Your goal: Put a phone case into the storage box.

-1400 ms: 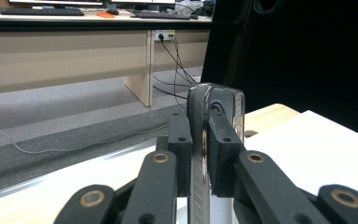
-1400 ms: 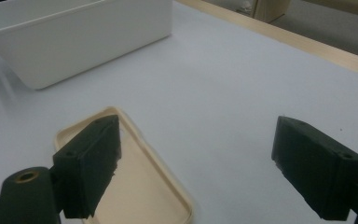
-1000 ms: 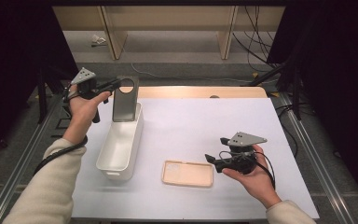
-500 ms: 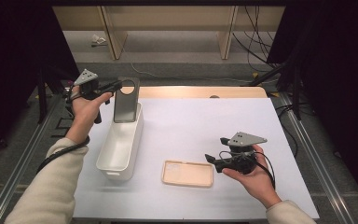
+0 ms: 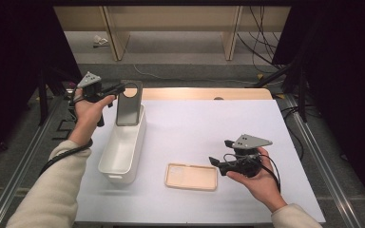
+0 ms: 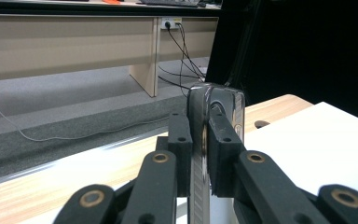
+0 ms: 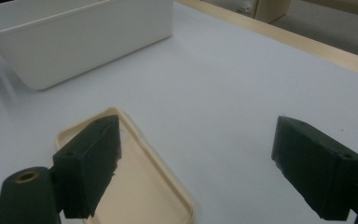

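The grey case (image 5: pixel 129 104) stands upright over the far end of the white bin (image 5: pixel 121 149), its lower edge inside the bin's rim and its round cut-out at the top. The left tongs (image 5: pixel 121 88) are clamped on the upper edge of the case. In the left gripper view the two black pads (image 6: pixel 220 149) press on either face of the case (image 6: pixel 214 100), which runs edge-on between them. The left hand (image 5: pixel 89 110) grips the tool body beside the bin's far left corner, with the cable trailing along the sleeve.

The bin is a long, narrow tub. It lies lengthwise on the left part of the white surface (image 5: pixel 209 128), its near end towards the person. Its interior holds nothing but the foot of the case.

A beige case (image 5: pixel 191 176) lies flat on the surface, open side up, to the right of the bin's near end and apart from it. The right tongs (image 5: pixel 214 162) hover just beside its right short end, pointing at it. Their jaws stand wide apart; in the right gripper view one pad (image 7: pixel 91 163) sits above the beige case (image 7: pixel 140 182) and the other over bare surface, with nothing between them. The right hand (image 5: pixel 259 178) holds the tool near the front right part of the surface.
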Available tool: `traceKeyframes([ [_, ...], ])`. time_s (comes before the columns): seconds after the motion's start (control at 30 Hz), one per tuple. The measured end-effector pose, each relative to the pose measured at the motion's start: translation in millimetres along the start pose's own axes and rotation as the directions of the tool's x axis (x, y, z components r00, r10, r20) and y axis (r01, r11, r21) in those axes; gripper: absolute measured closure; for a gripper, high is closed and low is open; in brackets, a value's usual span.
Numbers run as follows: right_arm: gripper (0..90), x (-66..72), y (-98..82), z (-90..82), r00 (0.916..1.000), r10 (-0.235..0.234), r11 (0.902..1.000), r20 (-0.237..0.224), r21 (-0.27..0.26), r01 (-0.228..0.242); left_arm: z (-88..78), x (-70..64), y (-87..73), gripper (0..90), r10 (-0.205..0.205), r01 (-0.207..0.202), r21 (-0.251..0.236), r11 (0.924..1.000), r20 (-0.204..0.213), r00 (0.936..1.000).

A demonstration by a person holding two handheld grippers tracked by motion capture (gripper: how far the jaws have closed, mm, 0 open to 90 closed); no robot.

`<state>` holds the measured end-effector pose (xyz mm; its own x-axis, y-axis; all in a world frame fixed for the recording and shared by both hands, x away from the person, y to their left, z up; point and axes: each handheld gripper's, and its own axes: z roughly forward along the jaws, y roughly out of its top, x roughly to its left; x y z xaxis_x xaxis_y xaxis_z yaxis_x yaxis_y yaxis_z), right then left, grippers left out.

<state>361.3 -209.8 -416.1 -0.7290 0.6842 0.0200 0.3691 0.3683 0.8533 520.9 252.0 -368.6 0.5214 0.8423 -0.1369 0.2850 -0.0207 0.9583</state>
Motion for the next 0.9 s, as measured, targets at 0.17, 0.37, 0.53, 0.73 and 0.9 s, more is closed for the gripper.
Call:
traceKeyframes([
  [0.17,16.5,0.0,0.1,0.0,1.0,-0.001,1.0,0.0,-0.001,0.001,1.9,1.2,-3.6,81.0,-0.004,0.004,0.011,0.9999,-0.002,1.0],
  [0.37,16.5,-0.1,0.0,0.0,1.0,-0.001,1.0,0.0,-0.001,0.001,3.1,2.5,-6.0,80.9,-0.007,0.007,0.015,0.9999,-0.004,1.0],
  [0.53,16.5,0.0,0.0,0.0,1.0,0.0,1.0,0.0,-0.001,0.0,3.9,3.1,-7.7,80.9,-0.01,0.01,0.02,0.9997,-0.005,0.9999],
  [0.73,16.5,0.0,0.1,-0.2,1.0,0.0,1.0,0.001,-0.002,0.0,5.9,3.8,-10.6,80.9,-0.009,0.009,0.03,0.9995,-0.008,0.9999],
  [0.9,16.4,0.2,0.0,0.1,1.0,-0.002,1.0,0.0,0.0,0.002,8.3,4.5,-13.4,80.8,-0.012,0.013,0.045,0.9989,-0.011,0.9999],
])
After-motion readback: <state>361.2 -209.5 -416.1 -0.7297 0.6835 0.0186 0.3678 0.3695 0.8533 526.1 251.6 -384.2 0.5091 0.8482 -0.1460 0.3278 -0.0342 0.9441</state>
